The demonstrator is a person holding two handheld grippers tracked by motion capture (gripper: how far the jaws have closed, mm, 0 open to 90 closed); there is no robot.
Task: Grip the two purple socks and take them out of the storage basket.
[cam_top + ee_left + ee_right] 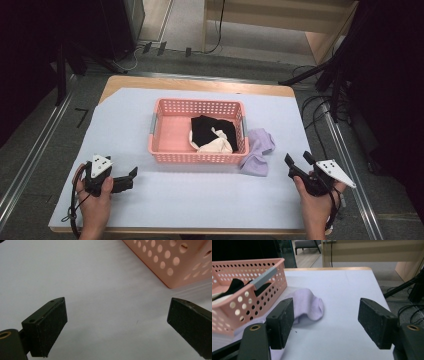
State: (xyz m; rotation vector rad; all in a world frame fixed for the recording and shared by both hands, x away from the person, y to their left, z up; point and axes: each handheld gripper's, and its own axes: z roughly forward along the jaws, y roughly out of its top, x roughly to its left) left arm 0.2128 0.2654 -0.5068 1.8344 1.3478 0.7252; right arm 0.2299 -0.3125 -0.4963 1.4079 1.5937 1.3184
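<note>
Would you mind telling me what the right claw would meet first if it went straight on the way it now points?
Probably the purple sock lying beside the pink basket; the open right claw points just past its toe, so it might only graze it.

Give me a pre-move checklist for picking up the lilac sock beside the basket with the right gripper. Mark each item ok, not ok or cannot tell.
1. Right gripper open: ok, its jaws stand wide apart with nothing between them.
2. Lilac sock in reach and unobstructed: ok, it lies on the table ahead of the right jaws, beside the pink basket.
3. Sock free of the basket: cannot tell, its near edge runs up against or under the basket wall.
4. Left gripper out of the way: ok, open and low on the table at the basket's other side.
5. Room in the basket: ok, black clothing and a cream piece fill its right half; the left is bare.
</note>
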